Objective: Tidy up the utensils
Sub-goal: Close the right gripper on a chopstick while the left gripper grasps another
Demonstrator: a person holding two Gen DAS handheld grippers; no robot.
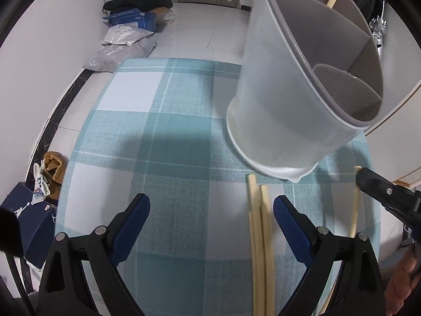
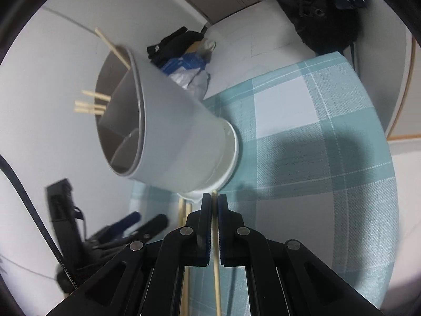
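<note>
1. My right gripper is clamped on one chopstick; the holder sits just ahead of its tips.
2. My left gripper is wide open, empty; two chopsticks lie just inside its right finger.
3. Only the right wrist view shows the clamp.

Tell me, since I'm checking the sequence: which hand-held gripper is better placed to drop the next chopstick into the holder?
Right. The right hand-held gripper is already shut on a chopstick beside the holder; the left hand-held gripper is open and empty.

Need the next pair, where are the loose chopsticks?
Left wrist view: two chopsticks lie on the checked tablecloth, just inside the left gripper's right finger, below the holder.
</note>
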